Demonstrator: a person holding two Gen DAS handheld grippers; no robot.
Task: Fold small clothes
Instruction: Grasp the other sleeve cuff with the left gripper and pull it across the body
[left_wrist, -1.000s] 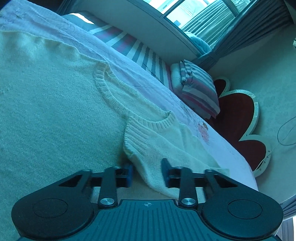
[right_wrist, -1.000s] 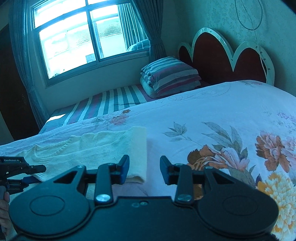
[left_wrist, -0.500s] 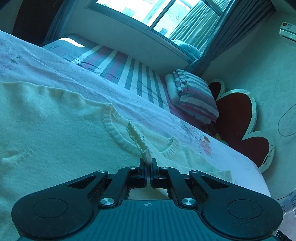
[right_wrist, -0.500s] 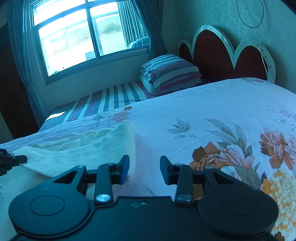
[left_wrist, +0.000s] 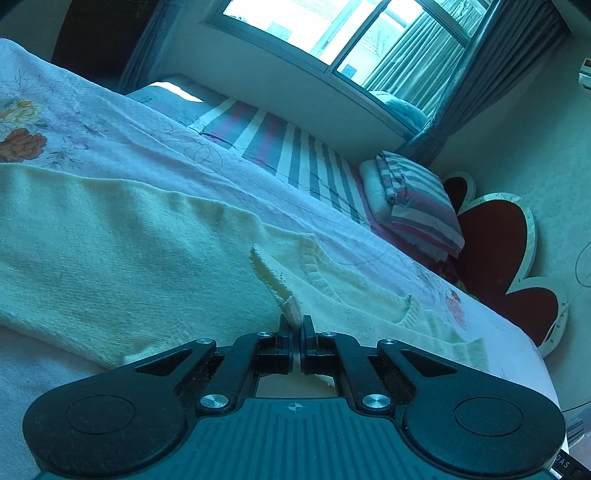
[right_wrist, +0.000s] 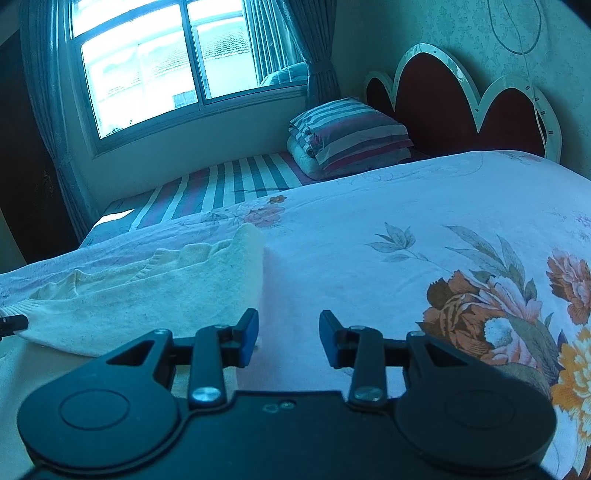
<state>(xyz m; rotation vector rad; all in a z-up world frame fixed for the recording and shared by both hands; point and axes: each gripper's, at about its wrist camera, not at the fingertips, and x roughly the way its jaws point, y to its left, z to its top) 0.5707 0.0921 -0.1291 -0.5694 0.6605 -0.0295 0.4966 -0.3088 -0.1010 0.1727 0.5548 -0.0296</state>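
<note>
A cream knit sweater lies spread on the floral bedsheet. My left gripper is shut on the ribbed cuff of the sweater's sleeve and holds it lifted over the body, near the neckline. In the right wrist view the sweater lies at the left with its folded sleeve. My right gripper is open and empty just above the sheet, its left finger at the sweater's right edge.
A folded striped quilt and pillow sit at the bed's head by the red scalloped headboard. A striped mattress strip runs under the window. The left gripper's tip shows at the far left.
My left gripper closed on the sleeve cuff and lifted it, carrying it across the sweater's body. My right gripper stayed open and shifted slightly closer to the sweater's edge.
</note>
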